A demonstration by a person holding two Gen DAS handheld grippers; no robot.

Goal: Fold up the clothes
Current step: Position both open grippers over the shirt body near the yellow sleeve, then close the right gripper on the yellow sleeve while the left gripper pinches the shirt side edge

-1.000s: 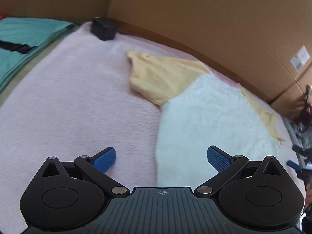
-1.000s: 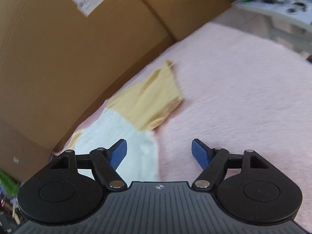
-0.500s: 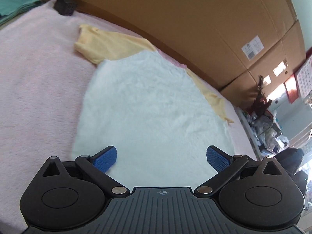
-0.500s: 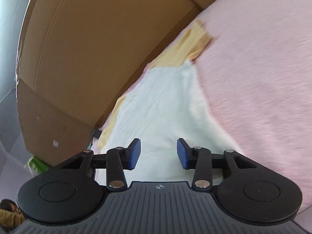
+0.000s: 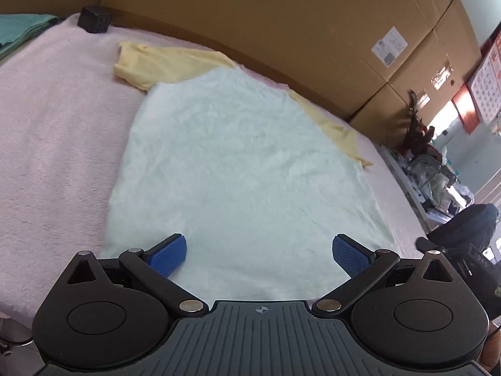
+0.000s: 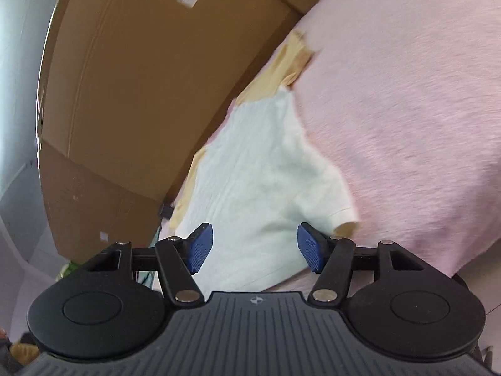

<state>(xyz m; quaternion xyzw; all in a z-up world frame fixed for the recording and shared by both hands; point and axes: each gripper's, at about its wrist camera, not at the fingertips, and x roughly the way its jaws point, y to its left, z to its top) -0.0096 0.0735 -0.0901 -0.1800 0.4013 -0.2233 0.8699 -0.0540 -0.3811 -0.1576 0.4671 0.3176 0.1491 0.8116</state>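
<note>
A pale mint T-shirt (image 5: pixel 244 169) with yellow sleeves lies flat on the pink blanket (image 5: pixel 53 144). Its hem is nearest me. My left gripper (image 5: pixel 260 255) is open and empty, just above the hem near the shirt's lower left corner. In the right wrist view the same shirt (image 6: pixel 260 169) runs away from me, and its lower right corner shows a yellow underside. My right gripper (image 6: pixel 255 247) is open and empty over that hem, with the corner just beyond the right finger.
Large cardboard boxes (image 5: pixel 281 25) stand along the far edge of the blanket. A small black box (image 5: pixel 95 18) sits at the back left, beside folded teal cloth (image 5: pixel 22 29). Cluttered shelves and a dark chair (image 5: pixel 466 228) are at the right.
Both grippers have pulled back toward the shirt's hem. The right gripper, narrowed half a second ago, has opened wider again. The left stays open.
</note>
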